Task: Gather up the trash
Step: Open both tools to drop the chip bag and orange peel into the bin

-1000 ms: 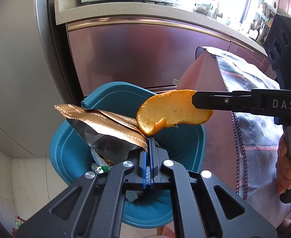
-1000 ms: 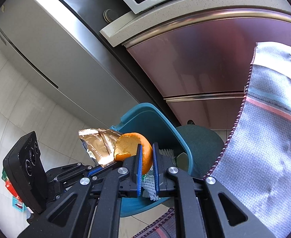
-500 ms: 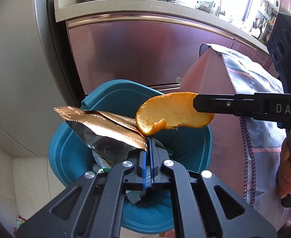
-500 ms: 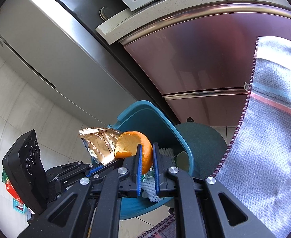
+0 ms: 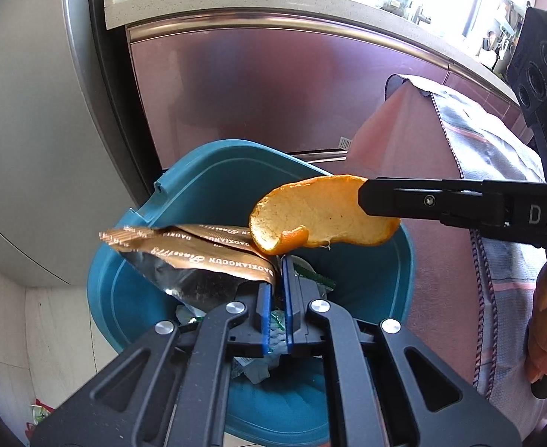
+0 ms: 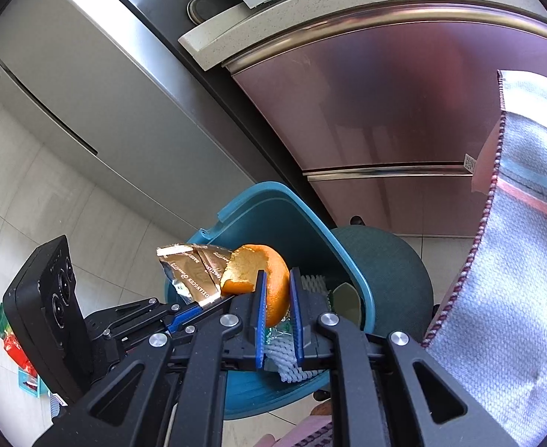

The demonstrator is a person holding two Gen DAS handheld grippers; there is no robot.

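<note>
My left gripper [image 5: 278,279] is shut on a bronze foil snack wrapper [image 5: 199,257] and holds it above the open teal trash bin [image 5: 206,186]. My right gripper [image 6: 276,298] is shut on a curved orange peel [image 6: 269,279], also held over the bin [image 6: 292,223]. In the left wrist view the peel [image 5: 322,214] hangs from the right gripper's fingers [image 5: 422,201], just right of the wrapper. In the right wrist view the wrapper [image 6: 195,268] touches the peel's left edge. Several pieces of trash [image 5: 269,335] lie inside the bin.
A pink-fronted cabinet [image 5: 258,85] and a steel fridge [image 5: 35,119] stand behind the bin. A table covered with a pink and grey cloth [image 5: 497,171] is at the right. A dark green stool [image 6: 385,268] stands beside the bin. Colourful wrappers [image 6: 12,342] lie on the tiled floor.
Both grippers have shifted slightly over the bin, so the bin sits a little lower and more central. Both holds are unchanged.
</note>
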